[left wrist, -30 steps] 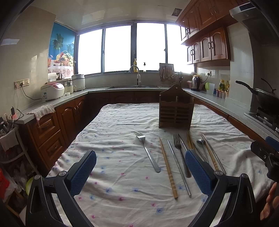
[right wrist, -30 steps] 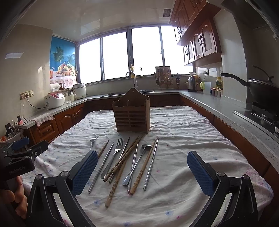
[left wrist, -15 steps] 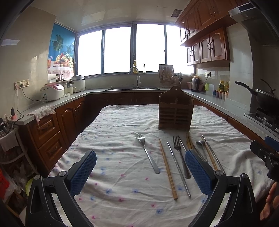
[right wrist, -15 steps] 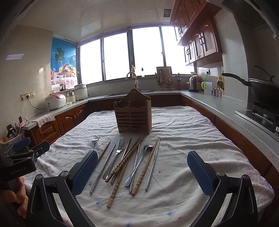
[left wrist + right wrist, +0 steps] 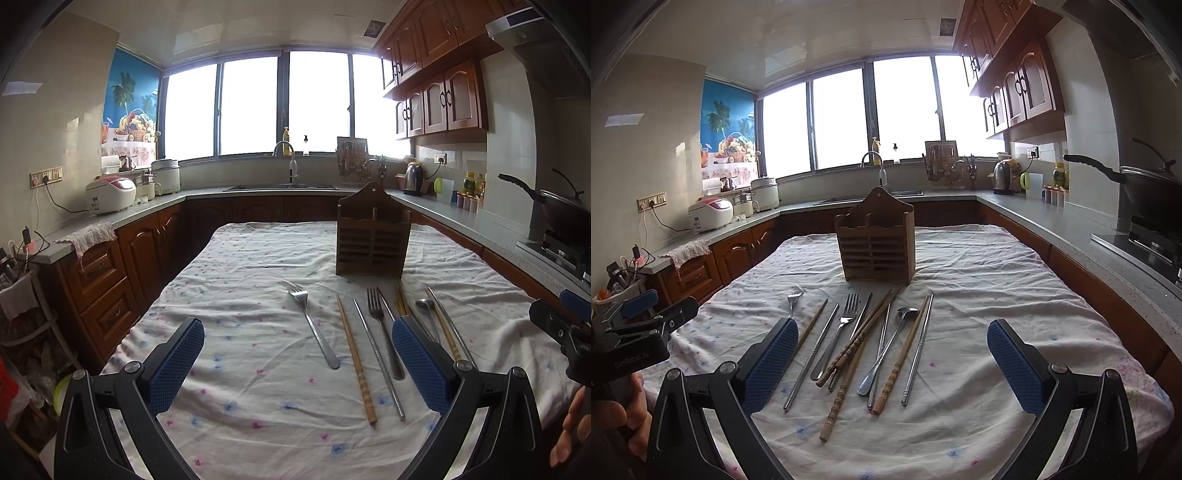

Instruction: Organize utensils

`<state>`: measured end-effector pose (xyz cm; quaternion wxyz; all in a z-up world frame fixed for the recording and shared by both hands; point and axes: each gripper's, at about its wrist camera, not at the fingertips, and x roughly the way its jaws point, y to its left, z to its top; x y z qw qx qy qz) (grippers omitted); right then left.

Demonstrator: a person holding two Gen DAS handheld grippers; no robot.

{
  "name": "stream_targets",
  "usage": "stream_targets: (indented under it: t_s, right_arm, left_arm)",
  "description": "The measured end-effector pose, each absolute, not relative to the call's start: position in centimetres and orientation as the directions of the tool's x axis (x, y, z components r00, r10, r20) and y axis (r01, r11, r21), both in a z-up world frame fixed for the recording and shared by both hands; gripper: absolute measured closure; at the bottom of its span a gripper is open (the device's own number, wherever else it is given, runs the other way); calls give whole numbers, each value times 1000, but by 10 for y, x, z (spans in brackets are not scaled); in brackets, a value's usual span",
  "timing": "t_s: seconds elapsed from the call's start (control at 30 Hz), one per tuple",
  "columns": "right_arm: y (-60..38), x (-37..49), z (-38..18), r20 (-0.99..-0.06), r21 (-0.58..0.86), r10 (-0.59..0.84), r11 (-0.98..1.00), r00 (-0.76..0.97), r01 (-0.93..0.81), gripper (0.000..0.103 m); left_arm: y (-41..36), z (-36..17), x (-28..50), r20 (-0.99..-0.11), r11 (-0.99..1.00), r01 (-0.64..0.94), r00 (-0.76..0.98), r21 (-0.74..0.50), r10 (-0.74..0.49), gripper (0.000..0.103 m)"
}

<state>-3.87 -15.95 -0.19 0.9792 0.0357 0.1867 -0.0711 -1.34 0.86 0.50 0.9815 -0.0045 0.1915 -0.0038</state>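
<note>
A brown wooden utensil holder (image 5: 372,238) (image 5: 876,243) stands upright on the cloth-covered table (image 5: 240,280). In front of it lie several utensils: a lone fork (image 5: 313,325) (image 5: 793,301), a second fork (image 5: 382,328) (image 5: 837,332), a spoon (image 5: 888,350), wooden chopsticks (image 5: 356,356) (image 5: 862,341) and metal chopsticks (image 5: 918,343). My left gripper (image 5: 297,363) hovers open above the near table, left of the pile, holding nothing. My right gripper (image 5: 892,363) is open too, its fingers straddling the near ends of the utensils from above.
Kitchen counters run along three sides, with a rice cooker (image 5: 110,194), a sink tap (image 5: 290,162), a kettle (image 5: 413,179) and a wok (image 5: 1145,192) on the stove at right. A person's hand (image 5: 624,413) holds the other gripper.
Both views have shifted only slightly; the right gripper has crept a little nearer the utensils. Both grippers stay open and no utensil has moved.
</note>
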Motion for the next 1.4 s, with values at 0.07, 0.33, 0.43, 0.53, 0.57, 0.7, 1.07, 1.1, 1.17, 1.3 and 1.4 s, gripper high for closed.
stream_targets:
  t_s: [0.07,0.33,0.43,0.53,0.57,0.7,1.07,1.1,1.17,1.3,1.4]
  right_arm:
    - [-160,-39,-2,-370,45,-123,988,921,150,0]
    - [-160,-36,-2,-372,48,-125,987,920,154,0]
    - [-160,-35,-3,-374,52,-124,987,919,154,0]
    - [-162,-34,-3,-376,56,-124,986,918,156,0]
    - [-162,-33,-3,-377,59,-124,986,918,158,0]
    - [-170,-30,-4,-390,84,-121,983,913,166,0]
    - [-207,13,-4,-475,207,-68,960,877,187,15]
    - [-210,19,-6,-490,213,-65,958,869,192,22]
    - [-218,34,-10,-530,217,-67,953,845,211,32]
    - [-235,66,-22,-607,255,-29,939,794,229,52]
    - [-242,90,-32,-650,260,-10,936,760,235,62]
  left_arm:
    - [9,6,-12,-375,1000,8,927,-12,-12,1]
    - [10,6,-9,-380,1000,11,925,-17,-16,1]
    - [10,5,-7,-382,1000,10,924,-18,-16,1]
    - [10,5,-5,-387,1000,10,922,-19,-17,1]
    - [10,5,-4,-388,1000,11,922,-19,-17,1]
    - [13,2,1,-410,999,15,911,-38,-30,1]
    - [26,6,69,-559,988,57,819,-143,-128,7]
    - [27,9,79,-571,987,60,810,-149,-135,9]
    - [24,8,99,-602,986,79,783,-147,-152,17]
    - [18,6,134,-655,982,116,732,-152,-188,30]
    - [13,1,161,-691,976,133,690,-170,-215,37]
